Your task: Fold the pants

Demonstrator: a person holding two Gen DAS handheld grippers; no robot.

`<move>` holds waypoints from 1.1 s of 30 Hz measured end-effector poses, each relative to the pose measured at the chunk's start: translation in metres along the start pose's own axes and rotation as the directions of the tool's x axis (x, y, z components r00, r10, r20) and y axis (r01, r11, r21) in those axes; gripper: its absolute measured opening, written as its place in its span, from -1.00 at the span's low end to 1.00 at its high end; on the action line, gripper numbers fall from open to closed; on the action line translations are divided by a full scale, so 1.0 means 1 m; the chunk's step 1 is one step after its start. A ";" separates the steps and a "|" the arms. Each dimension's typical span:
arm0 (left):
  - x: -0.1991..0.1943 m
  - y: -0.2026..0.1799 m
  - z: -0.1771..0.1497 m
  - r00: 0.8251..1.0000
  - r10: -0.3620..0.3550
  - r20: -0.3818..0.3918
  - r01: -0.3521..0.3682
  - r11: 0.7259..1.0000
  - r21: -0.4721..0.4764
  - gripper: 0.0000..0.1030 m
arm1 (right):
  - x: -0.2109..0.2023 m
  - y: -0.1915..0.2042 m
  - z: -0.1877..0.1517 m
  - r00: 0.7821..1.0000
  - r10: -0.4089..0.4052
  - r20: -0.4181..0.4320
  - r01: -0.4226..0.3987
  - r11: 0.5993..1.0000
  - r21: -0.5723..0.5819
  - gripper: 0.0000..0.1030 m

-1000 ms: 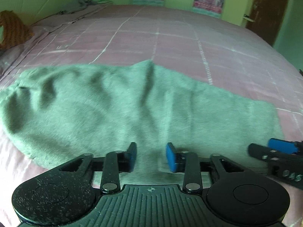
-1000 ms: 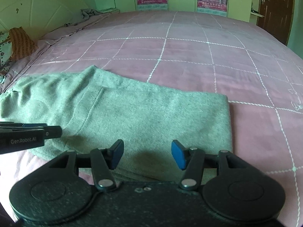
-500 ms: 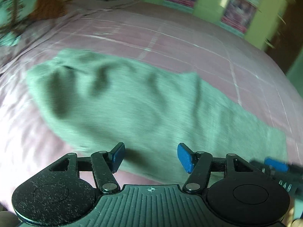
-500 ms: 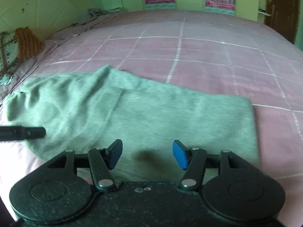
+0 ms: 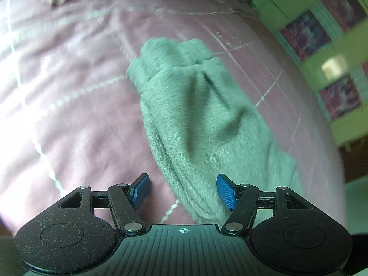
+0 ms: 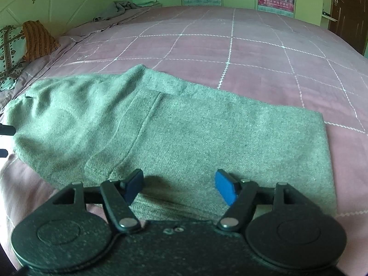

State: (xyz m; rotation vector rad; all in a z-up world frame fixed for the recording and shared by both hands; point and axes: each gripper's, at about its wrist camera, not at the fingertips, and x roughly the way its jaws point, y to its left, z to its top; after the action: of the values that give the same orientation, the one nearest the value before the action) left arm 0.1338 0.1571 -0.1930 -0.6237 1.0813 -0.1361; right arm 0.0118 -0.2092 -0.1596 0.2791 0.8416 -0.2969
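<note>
Right wrist view takes in the bed (image 6: 264, 53) first, a wide pink quilt with white stitched squares, and the pants (image 6: 184, 133) lying flat on its near part. They are grey-green and already doubled over into a long band, smooth at the squared right end, rumpled at the left end. Two pillows (image 6: 20, 43) sit at the bed's far left corner.

Left wrist view looks along the same pants (image 5: 195, 115) from their rumpled end, with the bunched cloth rising away from the camera.

The cloth looks like a soft, thick knit: light, limp, not slippery, likely to sag and crease when lifted. A pinch on a doubled edge or corner, taking all layers, should hold best; the smooth middle offers little to grip.

The right tongs (image 6: 180, 187) are spreading, poised over the near edge with nothing pinched. The left tongs (image 5: 182, 189) stand apart, the near hem lying between the pads, not squeezed.
</note>
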 end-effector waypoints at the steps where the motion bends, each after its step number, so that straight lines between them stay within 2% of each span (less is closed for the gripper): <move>1: 0.005 0.004 0.001 1.000 -0.016 -0.003 0.016 1.000 -0.024 0.23 | 0.001 0.000 0.000 1.000 0.000 0.000 0.000 1.000 -0.001 0.37; 2: 0.009 0.007 0.001 0.999 -0.034 0.000 0.034 0.998 -0.044 0.23 | 0.001 0.001 0.000 1.000 -0.001 0.001 0.001 1.000 -0.003 0.38; 3: 0.014 0.007 0.000 0.999 -0.047 0.003 0.047 0.997 -0.055 0.13 | 0.001 0.001 0.000 1.000 -0.002 0.001 0.002 1.000 -0.003 0.39; 4: 0.019 0.009 0.001 0.998 -0.058 0.006 0.058 0.996 -0.064 -0.03 | 0.001 0.001 0.000 1.000 -0.001 0.001 0.001 1.000 -0.004 0.39; 5: 0.024 0.010 0.002 0.997 -0.072 0.009 0.072 0.994 -0.078 -0.08 | 0.001 0.001 0.000 1.000 -0.001 0.001 0.001 1.000 -0.005 0.39; 7: 0.036 0.014 0.006 0.995 -0.096 0.023 0.098 0.988 -0.122 -0.38 | 0.001 0.000 0.000 1.000 -0.001 0.000 0.001 1.000 -0.004 0.39; 11: 0.057 0.021 0.009 0.987 -0.156 0.050 0.162 0.966 -0.202 -0.43 | 0.002 0.001 0.001 1.000 -0.006 -0.002 0.006 1.000 -0.009 0.40; 17: 0.084 0.014 0.016 0.984 -0.165 0.069 0.176 0.956 -0.236 -0.43 | 0.003 0.005 0.013 1.000 -0.005 -0.001 0.005 1.000 -0.022 0.35; 19: 0.086 0.007 0.019 0.986 -0.152 0.067 0.163 0.962 -0.220 -0.65 | 0.006 0.008 0.020 1.000 -0.023 0.000 0.023 0.999 -0.042 0.34; 21: 0.078 -0.003 0.021 0.985 -0.150 0.087 0.164 0.969 -0.186 -0.69 | 0.010 0.011 0.023 0.999 -0.047 -0.003 0.047 0.997 -0.059 0.36; 22: 0.071 -0.011 0.022 0.983 -0.149 0.103 0.164 0.974 -0.155 -0.71 | 0.017 0.013 0.020 0.998 -0.057 -0.039 0.055 0.996 -0.073 0.40; 25: 0.041 -0.054 0.021 0.971 -0.174 0.167 0.170 0.985 0.034 -0.72 | 0.023 0.014 0.015 0.997 -0.058 -0.050 0.053 0.994 -0.095 0.43; 26: 0.032 -0.078 0.019 0.963 -0.200 0.181 0.178 0.975 0.129 -0.72 | 0.023 0.012 0.017 0.997 -0.051 -0.055 0.046 0.996 -0.081 0.44; 28: 0.020 -0.126 0.011 0.950 -0.259 0.176 0.200 0.933 0.298 -0.72 | 0.021 0.010 0.018 0.997 -0.039 -0.060 0.034 0.997 -0.070 0.43; 29: 0.015 -0.154 0.001 0.943 -0.287 0.169 0.200 0.894 0.401 -0.72 | 0.019 0.009 0.018 0.998 -0.029 -0.059 0.025 0.998 -0.064 0.43; 31: 0.014 -0.195 -0.024 0.932 -0.341 0.123 0.229 0.817 0.530 -0.72 | 0.012 0.004 0.017 0.999 -0.014 -0.045 0.012 0.999 -0.038 0.33; 33: 0.022 -0.227 -0.055 0.931 -0.360 0.052 0.252 0.741 0.622 -0.72 | 0.003 -0.005 0.016 1.000 -0.006 -0.027 0.007 1.000 0.014 0.32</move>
State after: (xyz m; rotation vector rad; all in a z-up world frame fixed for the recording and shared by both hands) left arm 0.1411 -0.0608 -0.1059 -0.2110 0.6947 -0.6871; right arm 0.0227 -0.2203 -0.1528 0.2941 0.8675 -0.3058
